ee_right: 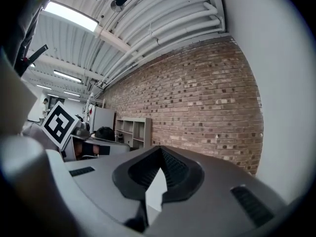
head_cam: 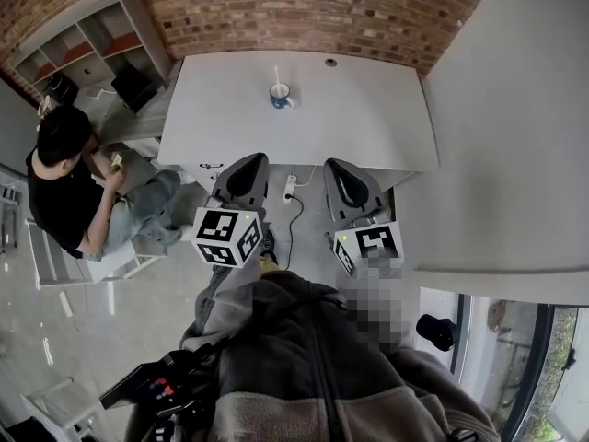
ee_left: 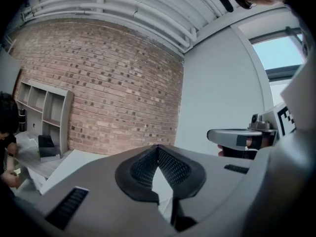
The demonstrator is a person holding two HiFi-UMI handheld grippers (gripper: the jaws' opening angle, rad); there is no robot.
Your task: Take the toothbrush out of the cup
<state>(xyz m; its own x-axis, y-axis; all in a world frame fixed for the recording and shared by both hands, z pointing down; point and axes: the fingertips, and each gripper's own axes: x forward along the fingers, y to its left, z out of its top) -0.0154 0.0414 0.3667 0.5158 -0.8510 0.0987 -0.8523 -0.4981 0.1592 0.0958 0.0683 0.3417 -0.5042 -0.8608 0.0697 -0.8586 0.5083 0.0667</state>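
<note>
The toothbrush (head_cam: 276,75) stands upright in the cup (head_cam: 281,95), handle rising above the rim. The cup sits on the white table (head_cam: 368,118), toward its far edge, well ahead of both grippers and roughly between their lines. Neither gripper view shows the cup.

The left gripper (head_cam: 248,166) and right gripper (head_cam: 339,168) are held side by side short of the table's near edge, pointing forward. In its own view the left gripper (ee_left: 158,149) has its jaws together at the tips with nothing between them; the right gripper (ee_right: 160,151) is the same, closed and empty.

I judge the task not yet begun: this is the approach. The next move calls for one gripper to reach forward across the table, part its jaws, and close them on the handle above the rim, then lift straight up. The other could steady the cup, which looks light enough to tip.
</note>
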